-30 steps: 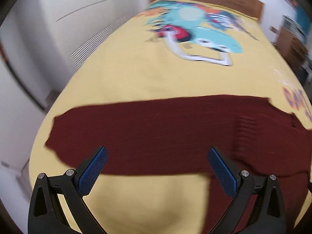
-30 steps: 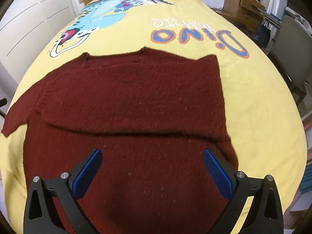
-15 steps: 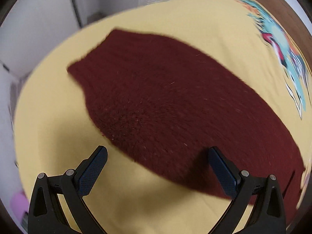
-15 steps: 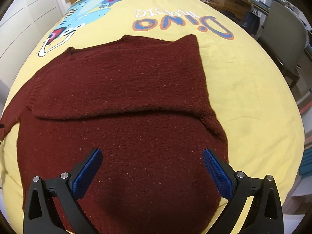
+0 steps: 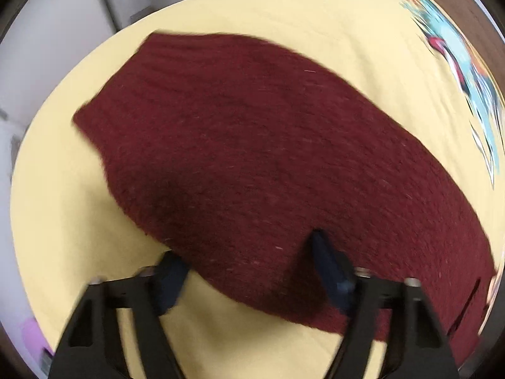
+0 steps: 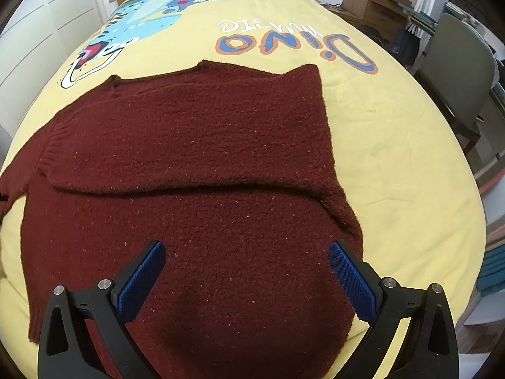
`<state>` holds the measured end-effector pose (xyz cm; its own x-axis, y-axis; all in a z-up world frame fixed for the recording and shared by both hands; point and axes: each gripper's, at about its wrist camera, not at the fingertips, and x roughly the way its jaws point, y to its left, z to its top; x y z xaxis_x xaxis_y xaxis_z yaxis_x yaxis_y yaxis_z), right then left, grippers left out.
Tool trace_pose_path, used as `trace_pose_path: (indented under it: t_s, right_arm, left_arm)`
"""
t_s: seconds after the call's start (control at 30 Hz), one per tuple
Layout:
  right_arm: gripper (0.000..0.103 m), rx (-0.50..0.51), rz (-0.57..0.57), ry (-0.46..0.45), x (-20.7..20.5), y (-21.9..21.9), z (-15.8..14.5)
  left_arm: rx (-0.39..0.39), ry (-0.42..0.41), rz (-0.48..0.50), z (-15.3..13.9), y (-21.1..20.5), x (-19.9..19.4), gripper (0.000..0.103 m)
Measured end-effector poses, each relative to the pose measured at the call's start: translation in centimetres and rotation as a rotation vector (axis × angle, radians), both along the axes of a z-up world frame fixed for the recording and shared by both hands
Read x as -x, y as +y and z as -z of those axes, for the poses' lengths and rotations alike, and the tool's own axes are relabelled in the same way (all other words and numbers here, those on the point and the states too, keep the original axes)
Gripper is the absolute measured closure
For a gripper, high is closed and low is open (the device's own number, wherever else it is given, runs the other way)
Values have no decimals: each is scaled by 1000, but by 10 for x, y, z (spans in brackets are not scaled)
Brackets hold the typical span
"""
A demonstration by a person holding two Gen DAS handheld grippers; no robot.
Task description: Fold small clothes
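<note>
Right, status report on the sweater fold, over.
Left gripper just closing over sleeve edge, grip unclear. Right gripper open above sweater body. Other sleeve folded across. Nothing obstructing.

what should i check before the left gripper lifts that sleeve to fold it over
1. Left gripper over the sleeve: ok, jaws have just been closing, sleeve edge between them.
2. Pads pinching the knit: cannot tell, blurred.
3. Right sleeve already folded across the sweater: ok.
4. Right gripper clear of the fold: ok, open above the sweater body.
5. Yellow bedspread not caught in the left jaws: cannot tell.
</note>
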<state>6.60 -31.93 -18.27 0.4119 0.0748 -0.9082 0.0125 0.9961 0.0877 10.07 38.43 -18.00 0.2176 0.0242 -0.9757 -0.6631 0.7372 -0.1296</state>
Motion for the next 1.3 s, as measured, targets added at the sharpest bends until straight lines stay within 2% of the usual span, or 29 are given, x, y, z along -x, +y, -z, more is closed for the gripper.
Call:
trace_pose_path:
  t_s: [0.03, 0.1, 0.13, 0.23, 0.4, 0.6, 0.67, 0.87, 1.0, 1.07, 1.17, 1.3]
  right_arm:
    - [1, -1, 1, 1, 0, 0, 0]
    - [0, -8, 4, 2, 0, 0, 1]
    - [0, -11, 4, 0, 0, -1, 0]
    - [1, -16, 4, -17, 1, -4, -6]
    - [0, -1, 0, -48, -6, -11, -17]
    - [0, -32, 6, -78, -21, -23, -35]
    - [0, -44, 11, -94, -26, -28, -43]
    - [0, -47, 6, -140, -42, -41, -65]
    - [1, -58, 23, -145, -52, -51, -71]
    - [0, -71, 29, -141, -53, -55, -72]
    - [0, -84, 31, -133, -50, -59, -68]
    - [1, -103, 36, -103, -45, -63, -55]
  left_arm:
    - [-4, 4, 22, -4, -3, -5, 70]
    - [39, -23, 43, -11, -8, -10, 90]
    - [43, -28, 45, -14, -10, -12, 90]
    - [-11, -62, 98, -37, -26, -14, 90]
    - [-8, -110, 196, -72, -61, -14, 91]
    - [-9, -177, 385, -122, -140, -19, 91]
    - [2, -207, 431, -132, -171, -8, 91]
    - [6, -268, 589, -164, -264, -20, 91]
    - [4, -287, 695, -159, -336, -39, 91]
    - [15, -278, 731, -146, -371, -53, 91]
    - [10, -247, 782, -118, -416, -65, 91]
    - [-45, -198, 845, -69, -465, -84, 91]
